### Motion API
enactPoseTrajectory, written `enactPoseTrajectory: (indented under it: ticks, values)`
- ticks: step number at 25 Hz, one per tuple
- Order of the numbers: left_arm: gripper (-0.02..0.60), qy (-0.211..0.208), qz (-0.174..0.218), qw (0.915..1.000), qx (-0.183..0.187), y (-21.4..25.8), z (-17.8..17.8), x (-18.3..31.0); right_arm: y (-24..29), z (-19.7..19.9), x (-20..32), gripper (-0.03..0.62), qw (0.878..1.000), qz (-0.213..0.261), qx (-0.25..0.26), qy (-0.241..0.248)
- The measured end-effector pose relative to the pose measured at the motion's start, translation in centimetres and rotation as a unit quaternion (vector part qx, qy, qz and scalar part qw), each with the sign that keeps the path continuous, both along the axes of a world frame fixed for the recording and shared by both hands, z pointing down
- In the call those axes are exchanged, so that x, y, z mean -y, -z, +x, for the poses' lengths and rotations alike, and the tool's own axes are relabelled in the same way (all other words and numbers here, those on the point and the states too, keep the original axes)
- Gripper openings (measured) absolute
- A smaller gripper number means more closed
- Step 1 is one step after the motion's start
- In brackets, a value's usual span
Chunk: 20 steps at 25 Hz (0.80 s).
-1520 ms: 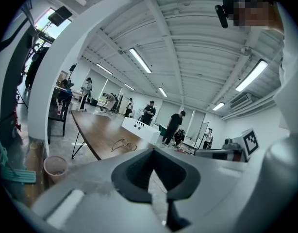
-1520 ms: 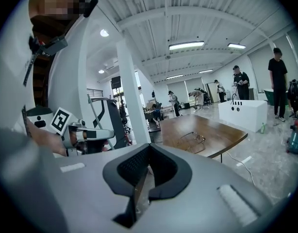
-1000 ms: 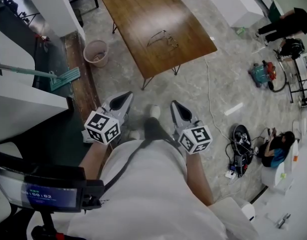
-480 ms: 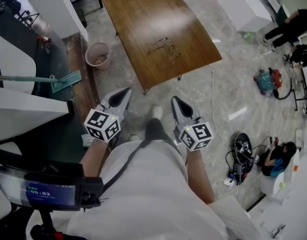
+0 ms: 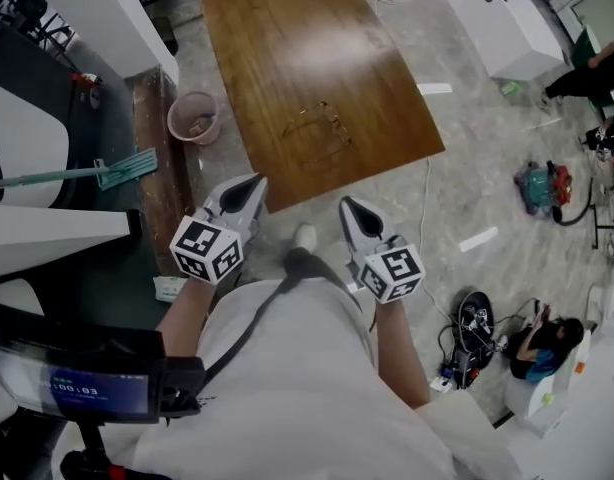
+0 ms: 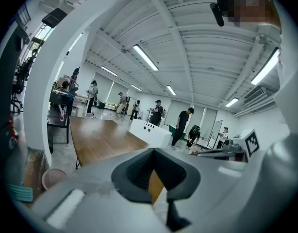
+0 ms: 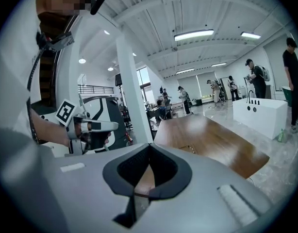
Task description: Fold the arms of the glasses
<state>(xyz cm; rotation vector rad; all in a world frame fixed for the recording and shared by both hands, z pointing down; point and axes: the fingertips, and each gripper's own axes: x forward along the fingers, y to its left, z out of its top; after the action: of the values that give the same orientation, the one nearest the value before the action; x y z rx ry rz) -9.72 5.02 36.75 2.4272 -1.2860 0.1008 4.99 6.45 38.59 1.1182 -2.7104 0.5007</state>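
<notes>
Both jaw pairs are pressed together, empty. Our left gripper (image 5: pixel 249 190) hangs short of the long brown wooden table (image 5: pixel 277 38). The thin wire-framed glasses (image 5: pixel 315 128) lie on its near half, well ahead. Our right gripper (image 5: pixel 351 214) matches, which we judge an approach. We find no legible writing; the cubes (image 5: pixel 205 250) show only square markers.
</notes>
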Motion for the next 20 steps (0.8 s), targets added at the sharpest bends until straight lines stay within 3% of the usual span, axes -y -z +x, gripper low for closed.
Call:
enactPoseTrajectory:
  ticks: [9, 14, 20]
  values:
    - [0.004, 0.027, -0.015, 0.9993, 0.021, -1.3, 3.3, 7.3, -0.9, 2.1, 8.7, 0.009, 0.998, 0.011, -0.027, 0.055]
    - [0.006, 0.050, -0.034, 0.9975, 0.038, -3.2, 4.0, 9.9, -2.6, 2.3, 11.1, 0.009, 0.993, 0.015, -0.055, 0.102]
    - [0.018, 0.062, -0.044, 0.9956, 0.054, -4.3, 4.1, 11.8, -3.9, 2.1, 12.6, 0.009, 0.990, 0.006, -0.049, 0.129]
